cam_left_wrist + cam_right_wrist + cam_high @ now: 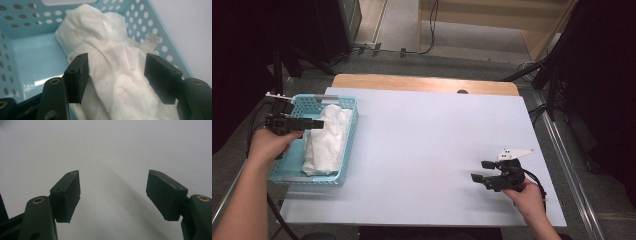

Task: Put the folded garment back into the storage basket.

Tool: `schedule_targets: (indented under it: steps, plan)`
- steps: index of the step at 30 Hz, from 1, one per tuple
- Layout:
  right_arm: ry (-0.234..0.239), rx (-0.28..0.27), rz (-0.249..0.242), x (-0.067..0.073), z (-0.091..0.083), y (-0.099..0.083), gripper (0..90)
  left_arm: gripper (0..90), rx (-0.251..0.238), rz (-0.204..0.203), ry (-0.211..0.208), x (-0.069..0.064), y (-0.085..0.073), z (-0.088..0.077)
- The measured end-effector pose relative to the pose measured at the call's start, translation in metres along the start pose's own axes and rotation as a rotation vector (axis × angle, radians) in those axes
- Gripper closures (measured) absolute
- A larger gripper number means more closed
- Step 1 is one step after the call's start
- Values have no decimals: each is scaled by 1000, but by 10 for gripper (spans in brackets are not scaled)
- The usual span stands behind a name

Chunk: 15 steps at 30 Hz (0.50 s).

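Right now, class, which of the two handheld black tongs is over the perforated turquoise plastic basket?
The left tongs, at the basket, jaws apart above the crumpled white cloth. The right tongs stand open above the bare pale table.

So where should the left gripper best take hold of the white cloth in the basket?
Probably on the raised ridge of the white cloth that runs between the open left gripper, coming straight down from above. That fold stands proud of the rest, so the pads can close across it, and the walls of the blue basket block any sideways approach.
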State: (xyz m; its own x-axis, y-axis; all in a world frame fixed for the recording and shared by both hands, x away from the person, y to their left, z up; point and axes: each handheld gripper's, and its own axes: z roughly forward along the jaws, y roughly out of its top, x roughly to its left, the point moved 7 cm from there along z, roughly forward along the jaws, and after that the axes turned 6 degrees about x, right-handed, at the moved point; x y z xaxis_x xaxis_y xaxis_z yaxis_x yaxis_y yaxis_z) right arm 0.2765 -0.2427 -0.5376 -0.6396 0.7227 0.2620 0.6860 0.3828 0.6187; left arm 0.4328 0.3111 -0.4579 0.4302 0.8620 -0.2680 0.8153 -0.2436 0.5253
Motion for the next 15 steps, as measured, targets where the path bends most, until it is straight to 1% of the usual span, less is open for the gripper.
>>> schedule_targets:
  steps: [3, 6, 9, 10, 12, 15]
  plan:
    - [2, 2, 2, 0, 0, 0, 261, 355, -15, 5, 11, 1, 1, -6]
    - [-1, -1, 0, 0, 0, 0, 261, 355, -24, 9, 9, -1, 3, -8]
    - [3, 1, 13, 0, 0, -1, 260, 355, -24, 19, 7, -5, 5, -8]
    - [1, 1, 11, -1, 0, -1, 261, 355, -24, 23, 10, -6, 6, -8]
    - [0, 4, 15, -2, 0, -2, 260, 355, -28, 26, 5, -9, 9, -7]
    - [2, 4, 15, -1, -1, -2, 261, 355, -21, 24, 5, -14, 12, -4]
